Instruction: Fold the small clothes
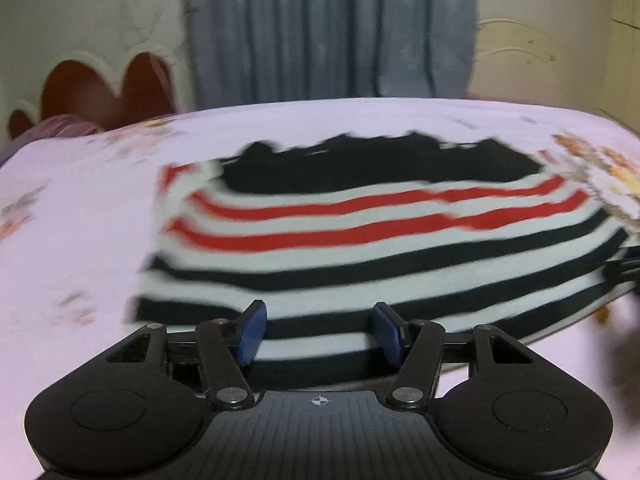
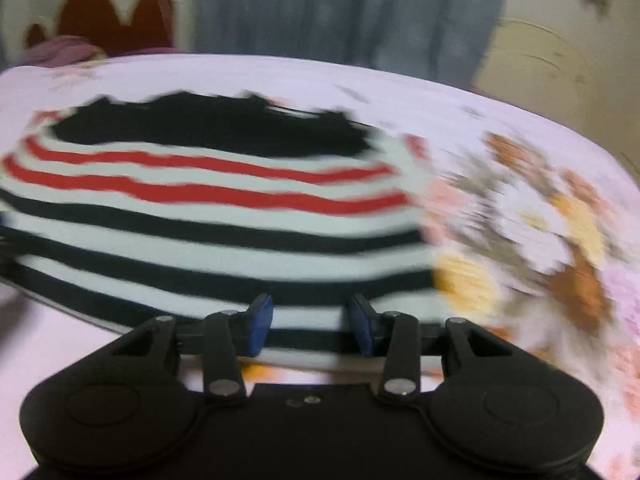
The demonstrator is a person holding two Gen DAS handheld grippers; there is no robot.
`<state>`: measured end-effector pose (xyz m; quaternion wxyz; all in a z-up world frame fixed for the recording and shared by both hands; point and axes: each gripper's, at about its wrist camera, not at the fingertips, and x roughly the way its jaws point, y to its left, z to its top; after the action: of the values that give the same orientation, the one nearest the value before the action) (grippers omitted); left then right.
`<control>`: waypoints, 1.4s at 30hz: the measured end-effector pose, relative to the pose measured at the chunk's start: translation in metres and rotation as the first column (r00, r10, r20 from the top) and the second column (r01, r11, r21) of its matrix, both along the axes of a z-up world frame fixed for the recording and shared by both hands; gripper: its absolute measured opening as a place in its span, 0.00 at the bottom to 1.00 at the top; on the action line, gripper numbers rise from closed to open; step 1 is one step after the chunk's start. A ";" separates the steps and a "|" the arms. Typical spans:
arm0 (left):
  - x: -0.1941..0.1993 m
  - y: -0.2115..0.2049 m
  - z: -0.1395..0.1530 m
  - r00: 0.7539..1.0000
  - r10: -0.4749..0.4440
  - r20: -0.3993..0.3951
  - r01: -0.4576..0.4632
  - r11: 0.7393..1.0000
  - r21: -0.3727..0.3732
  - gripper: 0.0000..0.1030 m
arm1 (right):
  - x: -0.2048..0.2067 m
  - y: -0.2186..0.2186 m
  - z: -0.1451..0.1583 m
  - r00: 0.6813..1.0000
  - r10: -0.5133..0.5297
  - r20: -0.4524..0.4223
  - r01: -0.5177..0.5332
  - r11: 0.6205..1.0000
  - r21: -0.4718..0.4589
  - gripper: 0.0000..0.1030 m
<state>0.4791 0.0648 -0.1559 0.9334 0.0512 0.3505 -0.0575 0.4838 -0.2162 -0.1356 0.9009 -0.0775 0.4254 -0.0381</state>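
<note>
The striped top (image 1: 360, 240) lies flat on the bed (image 1: 80, 220), its near hem between both pairs of fingers. The left gripper (image 1: 318, 332) and right gripper (image 2: 310, 326) stand wide apart, holding nothing. Beyond the bed hang a curtain (image 1: 328, 28) and a red headboard (image 1: 104, 84). Both views are blurred.

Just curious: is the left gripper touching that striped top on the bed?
Cannot tell. In the left wrist view the left gripper is open over the striped top's near edge; blur hides any contact.
</note>
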 end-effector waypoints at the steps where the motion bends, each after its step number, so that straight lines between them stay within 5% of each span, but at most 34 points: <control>1: -0.002 0.011 -0.003 1.000 0.007 -0.006 -0.007 1.000 -0.003 0.56 | -0.006 -0.018 -0.001 1.000 -0.024 -0.015 0.024 1.000 -0.005 0.38; 5: -0.010 0.024 -0.002 1.000 0.014 0.010 -0.014 1.000 -0.019 0.56 | -0.022 -0.044 0.001 1.000 0.008 -0.016 -0.007 0.997 0.080 0.37; 8: -0.010 0.025 -0.003 0.999 0.032 0.008 -0.032 0.999 -0.032 0.56 | -0.023 -0.052 0.012 0.996 -0.068 0.064 0.061 0.993 0.103 0.42; 10: -0.009 0.025 -0.006 1.000 0.030 0.004 -0.030 0.999 -0.033 0.56 | -0.018 -0.060 0.007 0.996 -0.083 0.025 0.079 0.987 0.141 0.37; 18: -0.007 0.029 -0.005 0.999 0.046 -0.015 -0.046 0.999 -0.022 0.56 | -0.025 -0.060 -0.003 0.998 -0.053 -0.027 0.056 0.991 0.118 0.36; 24: -0.007 0.029 -0.008 0.998 0.064 -0.022 -0.064 0.998 -0.011 0.57 | -0.028 -0.038 0.020 0.992 -0.005 0.130 -0.001 0.999 0.050 0.37; 28: -0.007 0.030 -0.011 0.998 0.062 -0.026 -0.062 0.998 -0.014 0.58 | -0.017 -0.031 -0.009 0.999 0.037 0.013 -0.037 0.999 0.013 0.35; 42: -0.009 0.045 -0.010 0.998 0.046 -0.039 -0.049 0.996 -0.069 0.59 | -0.020 -0.037 -0.010 0.999 0.045 0.013 -0.046 0.999 0.029 0.36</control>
<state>0.4704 0.1097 -0.1657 0.9290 0.0090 0.3667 -0.0486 0.4637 -0.2530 -0.1458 0.9051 -0.0740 0.4185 -0.0119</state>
